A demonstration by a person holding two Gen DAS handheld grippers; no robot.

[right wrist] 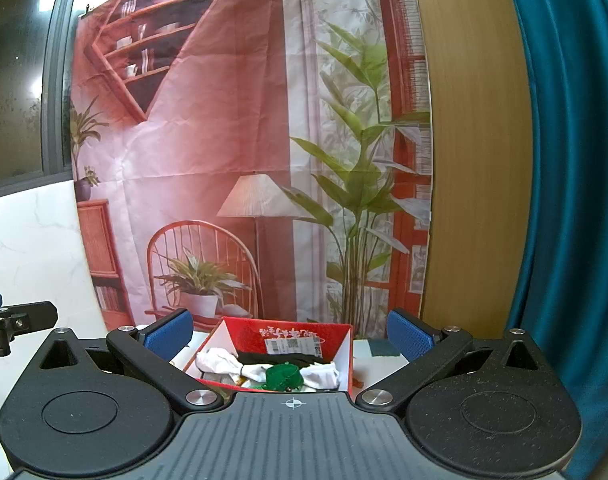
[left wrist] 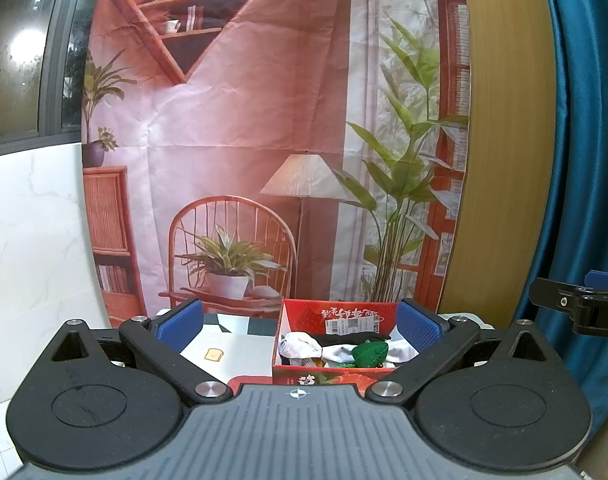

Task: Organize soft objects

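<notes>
A red cardboard box printed with strawberries stands on the table ahead of both grippers. Inside it lie white socks, a black cloth and a green plush item. My left gripper is open, its blue pads held above and in front of the box with nothing between them. My right gripper is open too, empty, framing the box from slightly further right. Each gripper shows at the edge of the other's view.
A white card with a toast picture lies on the table left of the box. A printed room backdrop hangs behind, with a wooden panel and blue curtain at right. A white marble wall is at left.
</notes>
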